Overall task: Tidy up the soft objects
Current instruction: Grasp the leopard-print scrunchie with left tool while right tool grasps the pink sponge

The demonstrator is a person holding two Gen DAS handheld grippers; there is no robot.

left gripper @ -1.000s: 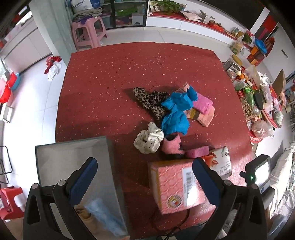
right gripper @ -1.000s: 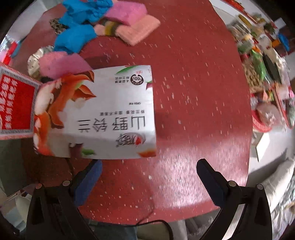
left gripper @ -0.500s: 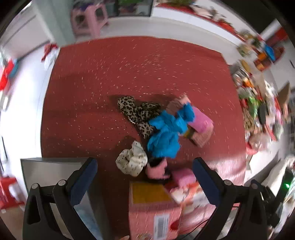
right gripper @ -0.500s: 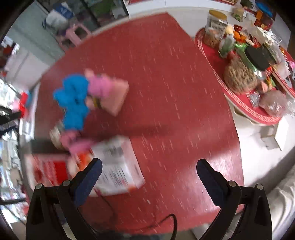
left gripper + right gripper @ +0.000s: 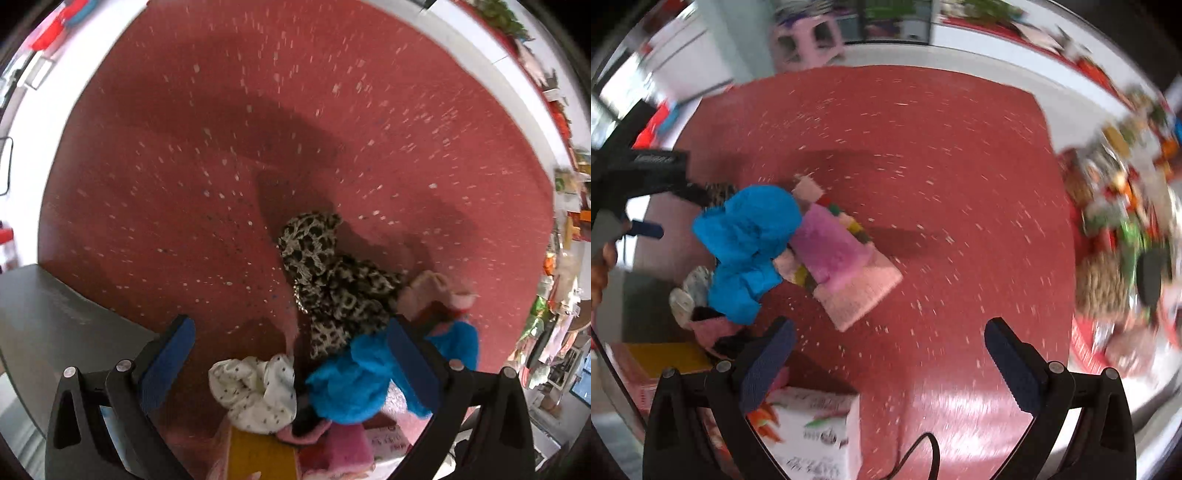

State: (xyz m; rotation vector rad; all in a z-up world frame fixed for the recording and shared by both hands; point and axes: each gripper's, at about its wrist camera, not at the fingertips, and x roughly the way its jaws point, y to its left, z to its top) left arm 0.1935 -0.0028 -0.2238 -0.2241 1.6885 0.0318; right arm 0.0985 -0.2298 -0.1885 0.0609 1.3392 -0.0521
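Surface: red speckled tabletop [image 5: 221, 147], both views motion-blurred.
Grey bin: grey bin [image 5: 55, 325] sat at far left.
Left gripper: left gripper [image 5: 291, 354] hung spread and empty over the spotted white cloth [image 5: 255, 387] and leopard cloth [image 5: 325, 273].
Pile: blue fleece [image 5: 750, 240] overlapped pink knits [image 5: 842, 266].
Right gripper: right gripper [image 5: 886, 354] was spread, empty, beside the pile.
Risk: tangled fabrics could drag neighbours along.

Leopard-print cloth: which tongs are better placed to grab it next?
Probably left. The left tongs are open with the leopard-print cloth just beyond the tips. The right tongs, also open, face bare red mat.
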